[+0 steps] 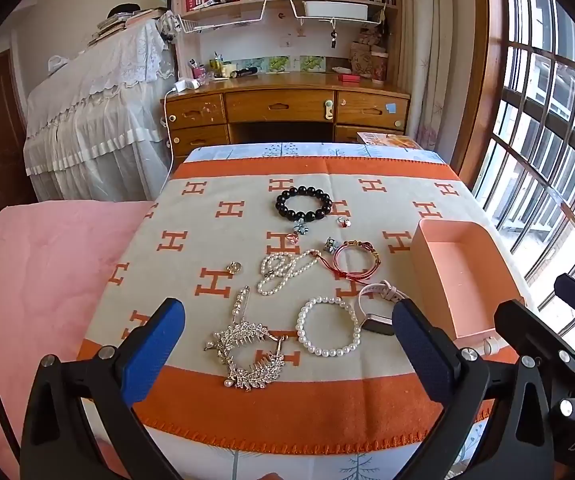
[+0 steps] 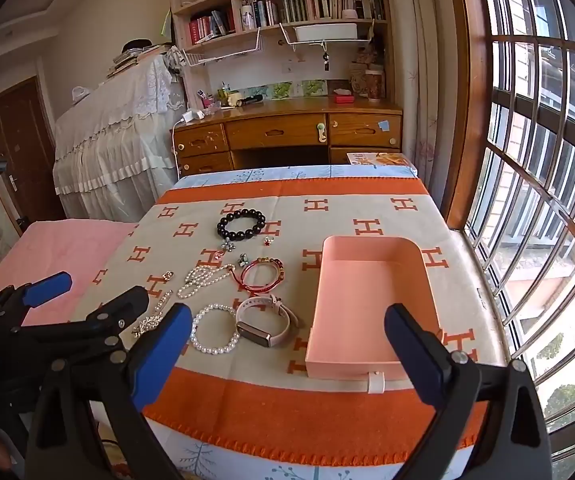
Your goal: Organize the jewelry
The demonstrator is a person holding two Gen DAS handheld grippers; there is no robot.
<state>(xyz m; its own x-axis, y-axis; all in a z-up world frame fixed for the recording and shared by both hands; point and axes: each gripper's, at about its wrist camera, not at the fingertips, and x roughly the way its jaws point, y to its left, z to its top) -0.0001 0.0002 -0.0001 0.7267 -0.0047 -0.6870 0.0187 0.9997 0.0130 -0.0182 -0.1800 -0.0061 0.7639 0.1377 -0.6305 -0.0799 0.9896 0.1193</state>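
Bedroom table, orange-and-cream blanket (image 1: pixel 191 400): jewelry loose mid-cloth, empty pink box (image 2: pixel 371 280) toward window edge. Pearl bracelet (image 1: pixel 328 327) nearest: probably light, beads slippery; pinch across strand. Left gripper (image 1: pixel 289 354) and right gripper (image 2: pixel 285 354) spread wide, empty.

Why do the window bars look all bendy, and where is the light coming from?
Left wrist view: the fisheye lens curves the window bars and darkens the corners. Right wrist view: same bending; daylight comes through the window, lighting the pink box.
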